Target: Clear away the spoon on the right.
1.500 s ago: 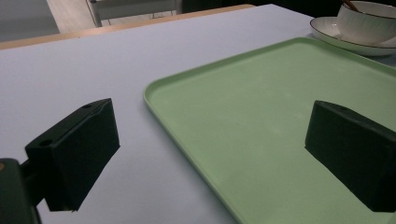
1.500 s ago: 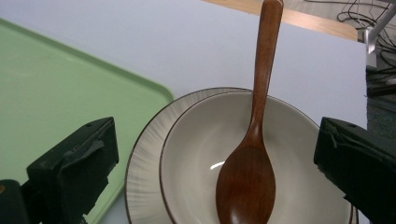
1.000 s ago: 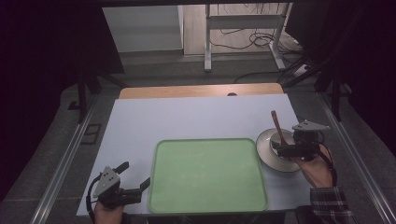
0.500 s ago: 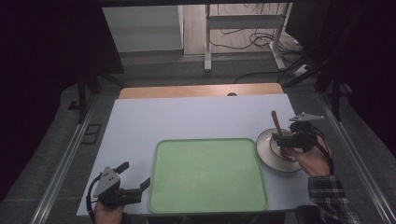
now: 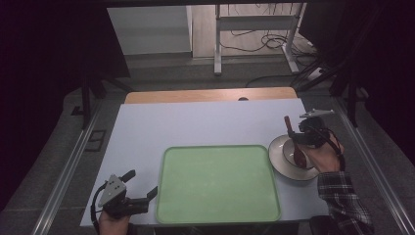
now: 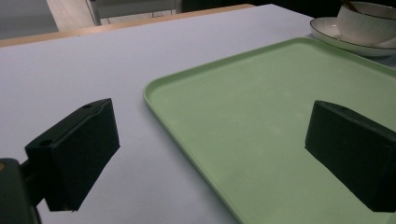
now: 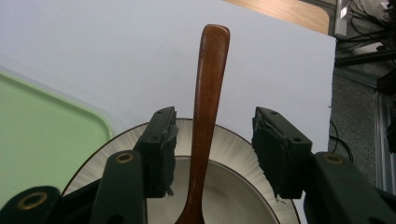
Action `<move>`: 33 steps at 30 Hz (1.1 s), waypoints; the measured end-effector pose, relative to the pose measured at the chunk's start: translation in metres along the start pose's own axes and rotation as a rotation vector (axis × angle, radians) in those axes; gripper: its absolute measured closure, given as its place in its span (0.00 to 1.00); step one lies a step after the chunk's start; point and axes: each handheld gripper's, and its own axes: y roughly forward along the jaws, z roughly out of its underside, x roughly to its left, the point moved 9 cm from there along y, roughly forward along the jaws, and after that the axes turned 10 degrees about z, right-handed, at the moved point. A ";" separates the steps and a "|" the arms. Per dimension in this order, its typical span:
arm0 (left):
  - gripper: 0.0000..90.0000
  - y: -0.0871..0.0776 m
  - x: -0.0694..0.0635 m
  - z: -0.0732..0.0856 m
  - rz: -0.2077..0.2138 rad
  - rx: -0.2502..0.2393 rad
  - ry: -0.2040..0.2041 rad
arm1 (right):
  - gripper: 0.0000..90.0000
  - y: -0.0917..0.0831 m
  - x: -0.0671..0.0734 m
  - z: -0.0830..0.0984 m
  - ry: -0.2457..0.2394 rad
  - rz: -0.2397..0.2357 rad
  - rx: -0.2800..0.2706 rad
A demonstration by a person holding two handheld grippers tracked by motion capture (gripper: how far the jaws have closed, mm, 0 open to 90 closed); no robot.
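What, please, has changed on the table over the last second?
The right tool slid away from the person along the brown wooden spoon, which it straddles with jaws open. The left tool, the green plastic tray and the white bowl stayed put.

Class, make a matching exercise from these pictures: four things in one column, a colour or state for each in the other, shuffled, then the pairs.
Things:
1. tray
2. spoon
3. left gripper
4. saucer

Descriptions:
A. brown wood, handle between open jaws
B. white, under a bowl
C. green, nothing on it
D. open, at the table's near left edge

Pairs: 1-C, 2-A, 3-D, 4-B
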 end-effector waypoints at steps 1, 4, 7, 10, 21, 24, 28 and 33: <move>0.03 0.000 0.000 0.000 0.001 0.001 0.000 | 0.56 0.000 0.000 0.000 0.000 0.000 0.000; 0.03 0.000 0.000 0.000 0.001 0.003 0.000 | 0.57 0.004 0.001 -0.004 -0.005 -0.008 0.015; 0.03 0.000 0.000 0.000 0.001 0.003 0.000 | 0.59 0.010 0.001 -0.008 -0.006 -0.008 0.025; 0.03 0.000 0.000 0.000 0.001 0.002 -0.001 | 0.61 0.014 0.001 -0.011 -0.005 -0.007 0.030; 0.03 0.001 0.000 0.001 0.003 0.007 -0.002 | 0.74 0.028 0.004 -0.018 -0.014 0.021 0.068; 0.03 0.001 0.000 0.001 0.003 0.007 -0.002 | 0.81 0.029 0.008 -0.018 -0.027 0.028 0.082; 0.03 0.000 0.000 0.001 0.002 0.006 -0.001 | 0.85 0.027 0.010 -0.022 -0.026 0.025 0.095; 0.03 0.000 0.000 0.001 0.001 0.007 0.000 | 0.85 0.023 0.013 -0.025 -0.011 -0.019 0.113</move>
